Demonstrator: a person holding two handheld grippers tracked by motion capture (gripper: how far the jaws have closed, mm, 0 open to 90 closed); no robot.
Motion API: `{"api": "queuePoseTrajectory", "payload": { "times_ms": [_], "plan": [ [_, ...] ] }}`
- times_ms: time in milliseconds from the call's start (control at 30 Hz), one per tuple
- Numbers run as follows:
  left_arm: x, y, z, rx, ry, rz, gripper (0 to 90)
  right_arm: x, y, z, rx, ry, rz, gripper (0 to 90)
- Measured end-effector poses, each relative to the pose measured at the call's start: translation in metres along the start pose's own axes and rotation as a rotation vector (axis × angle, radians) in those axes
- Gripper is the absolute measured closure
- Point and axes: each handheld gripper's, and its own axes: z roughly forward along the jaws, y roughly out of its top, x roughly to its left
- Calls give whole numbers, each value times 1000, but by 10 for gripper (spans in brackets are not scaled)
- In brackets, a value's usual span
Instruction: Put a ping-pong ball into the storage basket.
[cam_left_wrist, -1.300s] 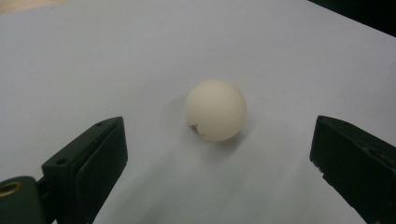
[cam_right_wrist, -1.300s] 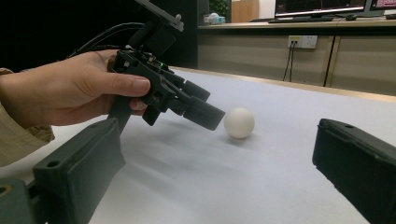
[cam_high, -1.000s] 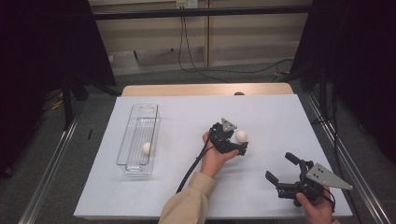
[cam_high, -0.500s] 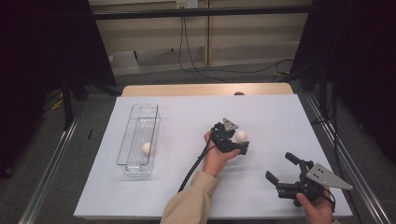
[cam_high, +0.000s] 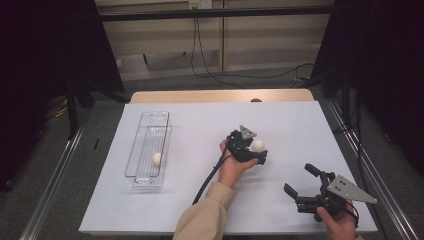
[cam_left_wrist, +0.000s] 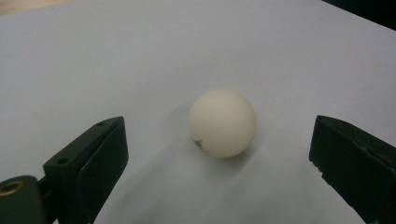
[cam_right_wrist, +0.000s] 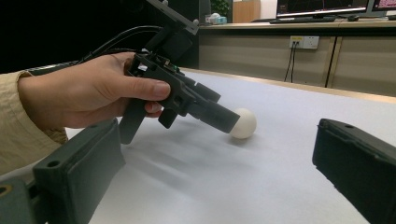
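ball (cam_high: 258, 145) sitting on table (cam_high: 200, 125) between left gripper (cam_high: 256, 156) jaws, tray (cam_high: 149, 150) lying well left holding second ball (cam_high: 157, 158), right gripper (cam_high: 301, 186) hovering near front right corner

The left gripper (cam_high: 252, 152) sits at the middle of the high view, held in the left hand (cam_high: 232, 167), its jaws spread wide and angled down toward the lower right. The right gripper (cam_high: 300, 180) lies low at the lower right, jaws also wide apart.
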Motion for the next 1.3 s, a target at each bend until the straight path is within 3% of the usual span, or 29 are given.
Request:
{"api": "queuePoseTrajectory", "payload": {
  "times_ms": [733,1300],
  "plan": [
    [-1,2,9,15,0,-4,66,1,0,0,-1,2,1,12],
    [-1,2,14,14,-8,10,195,1,1,0,-2,3,0,12]
  ]
}}
